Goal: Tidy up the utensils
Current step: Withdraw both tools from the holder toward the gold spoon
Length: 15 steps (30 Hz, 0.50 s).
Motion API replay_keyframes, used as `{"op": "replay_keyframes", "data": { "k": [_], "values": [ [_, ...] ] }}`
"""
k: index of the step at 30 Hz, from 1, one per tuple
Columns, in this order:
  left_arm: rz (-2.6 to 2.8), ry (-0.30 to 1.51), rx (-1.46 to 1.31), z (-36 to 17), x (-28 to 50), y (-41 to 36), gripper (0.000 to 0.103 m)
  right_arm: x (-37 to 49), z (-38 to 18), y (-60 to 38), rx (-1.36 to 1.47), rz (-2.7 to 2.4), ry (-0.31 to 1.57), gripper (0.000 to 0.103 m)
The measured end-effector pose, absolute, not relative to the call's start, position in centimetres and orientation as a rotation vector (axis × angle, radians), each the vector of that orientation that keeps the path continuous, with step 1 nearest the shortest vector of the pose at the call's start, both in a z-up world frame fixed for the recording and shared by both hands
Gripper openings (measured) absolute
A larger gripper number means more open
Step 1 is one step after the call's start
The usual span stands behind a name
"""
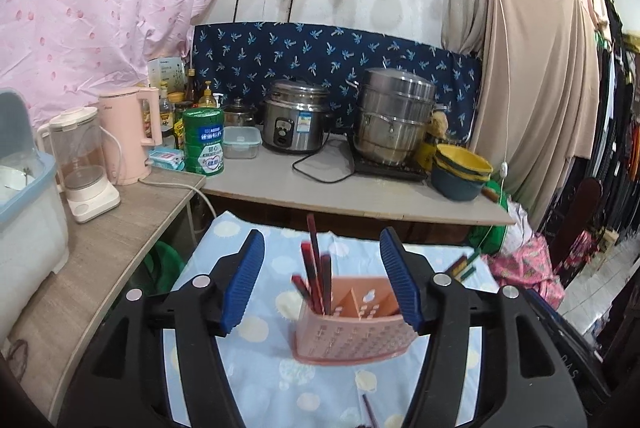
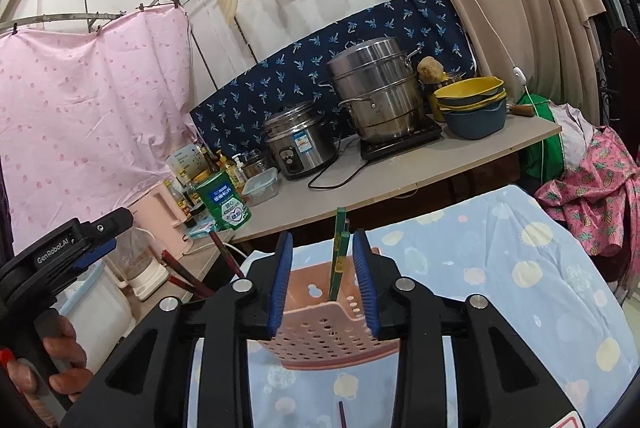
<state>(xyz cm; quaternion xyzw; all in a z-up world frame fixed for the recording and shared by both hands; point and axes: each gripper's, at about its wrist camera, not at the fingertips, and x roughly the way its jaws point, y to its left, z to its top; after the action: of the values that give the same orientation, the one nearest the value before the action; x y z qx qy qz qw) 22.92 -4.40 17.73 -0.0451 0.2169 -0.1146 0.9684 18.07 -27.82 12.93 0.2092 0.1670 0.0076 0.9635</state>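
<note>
A pink perforated utensil holder (image 1: 352, 332) stands on a blue dotted cloth (image 1: 260, 368). Several dark red chopsticks (image 1: 316, 268) stand in its left compartment, between the blue pads of my left gripper (image 1: 322, 240), which is open and clear of them. In the right wrist view the same holder (image 2: 332, 336) has green chopsticks (image 2: 339, 252) standing in it. My right gripper (image 2: 322, 236) is open around them, its pads not pressing. The red chopsticks (image 2: 192, 280) lean out to the left. A blurred green stick (image 1: 464, 266) shows past the left gripper's right finger.
A single chopstick (image 1: 368, 408) lies on the cloth near the front. Behind stands a counter (image 1: 360, 200) with a rice cooker (image 1: 296, 120), steamer pot (image 1: 392, 116), stacked bowls (image 1: 460, 168), green tin (image 1: 204, 142) and kettles. A hand (image 2: 60, 356) holds the left gripper.
</note>
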Motion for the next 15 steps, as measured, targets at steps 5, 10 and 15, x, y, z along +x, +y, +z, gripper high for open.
{"op": "replay_keyframes", "data": {
  "k": [5,10,15],
  "values": [
    [-0.192,0.501,0.006,15.3,20.0,-5.2,0.061,15.2,11.6,-26.7,0.397,0.031,0.391,0.036],
    [-0.168,0.584,0.062,11.9,17.5,-5.3,0.062,11.8,9.4,-25.3,0.375,0.043,0.445,0.036],
    [-0.166,0.669,0.085,8.6,15.3,-5.2,0.062,8.6,6.5,-24.1,0.358,0.035,0.513,0.036]
  ]
}}
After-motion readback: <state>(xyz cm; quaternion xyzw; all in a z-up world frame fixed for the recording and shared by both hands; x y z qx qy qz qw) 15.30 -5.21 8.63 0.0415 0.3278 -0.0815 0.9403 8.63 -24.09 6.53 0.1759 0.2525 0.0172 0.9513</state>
